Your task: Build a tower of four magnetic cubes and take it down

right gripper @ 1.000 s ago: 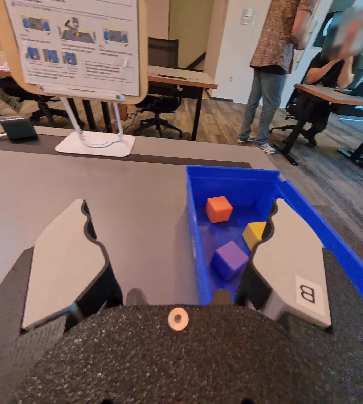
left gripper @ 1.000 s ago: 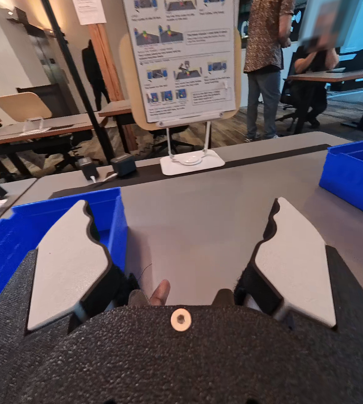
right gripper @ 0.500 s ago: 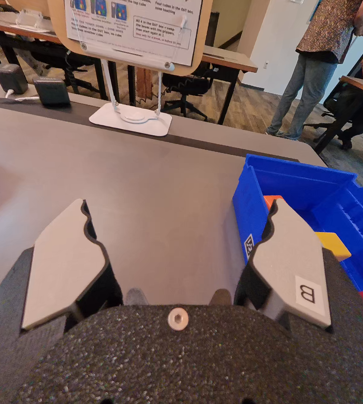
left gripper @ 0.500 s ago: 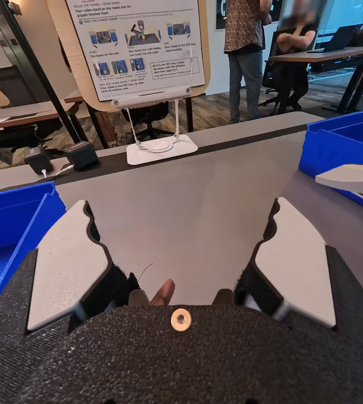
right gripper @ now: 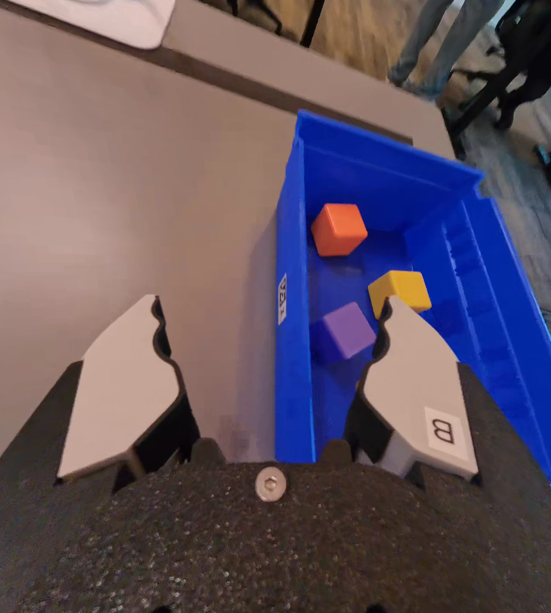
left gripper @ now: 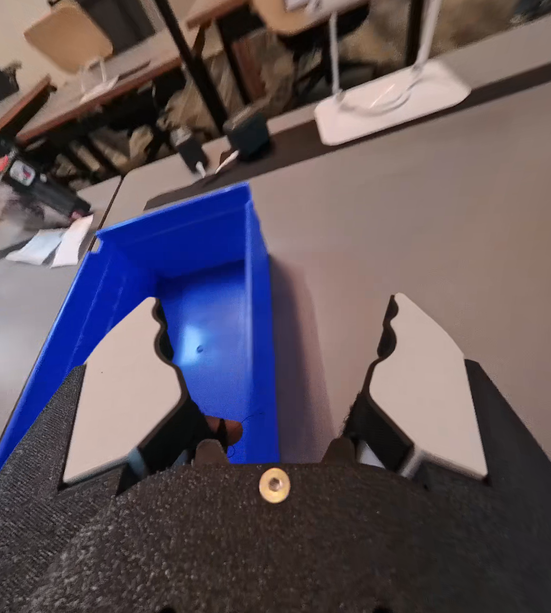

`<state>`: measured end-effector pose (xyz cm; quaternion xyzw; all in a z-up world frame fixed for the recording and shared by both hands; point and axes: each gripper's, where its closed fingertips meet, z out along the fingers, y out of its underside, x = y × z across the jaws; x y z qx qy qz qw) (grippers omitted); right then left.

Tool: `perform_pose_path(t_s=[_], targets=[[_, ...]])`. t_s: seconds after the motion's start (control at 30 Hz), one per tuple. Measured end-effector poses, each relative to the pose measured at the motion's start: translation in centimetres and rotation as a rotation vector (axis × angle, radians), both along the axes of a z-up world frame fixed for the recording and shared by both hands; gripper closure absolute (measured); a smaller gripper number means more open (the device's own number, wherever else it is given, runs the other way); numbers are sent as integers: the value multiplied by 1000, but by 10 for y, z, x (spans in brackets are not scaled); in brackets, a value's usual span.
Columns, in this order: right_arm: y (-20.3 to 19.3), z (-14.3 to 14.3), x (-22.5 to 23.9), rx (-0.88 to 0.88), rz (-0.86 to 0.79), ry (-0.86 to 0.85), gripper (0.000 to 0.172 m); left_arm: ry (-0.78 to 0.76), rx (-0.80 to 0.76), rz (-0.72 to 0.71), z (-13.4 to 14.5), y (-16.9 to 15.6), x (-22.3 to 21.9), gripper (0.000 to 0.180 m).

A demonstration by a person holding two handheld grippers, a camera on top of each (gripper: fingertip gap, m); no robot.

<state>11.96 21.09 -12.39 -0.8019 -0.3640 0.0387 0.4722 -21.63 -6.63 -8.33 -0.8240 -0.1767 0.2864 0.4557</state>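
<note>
In the right wrist view an orange cube, a yellow cube and a purple cube lie in a blue bin on the grey table. My right gripper is open and holds nothing; it hangs above the bin's left wall, its right finger over the bin. In the left wrist view my left gripper is open and holds nothing above the right wall of another blue bin; the part of that bin's floor that shows has no cubes.
A white stand base and two dark power adapters sit on the table's far side. Papers and clutter lie left of the left bin. People's legs and desks stand beyond the table's far right corner. The purple cube sits 9 centimeters or so from the ends of my right fingers.
Both views have tilted down toward the table. The left gripper has swung left over its bin, the right gripper right over the bin with cubes. Both pairs of jaws have narrowed a little.
</note>
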Motion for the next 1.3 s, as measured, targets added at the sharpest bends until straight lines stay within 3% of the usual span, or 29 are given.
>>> perform_pose_path(t_s=[0.1,0.33,0.53,0.8,1.3], targets=[[6,-10,8,-65,-12,-19,65,-81,-39,43,-15,-17,-18,61],[7,-14,13,-88,-22,-60,77,-119,-77,27,-32,-19,-20,63],[2,-30,20,-160,-25,-145,101,-192,-157,25,-50,-24,-25,86],[4,-16,15,-98,-30,-72,95,-140,-45,23,-31,-17,-23,66],[0,-9,12,-76,-13,-62,95,-141,-63,-2,-34,-13,-17,70]])
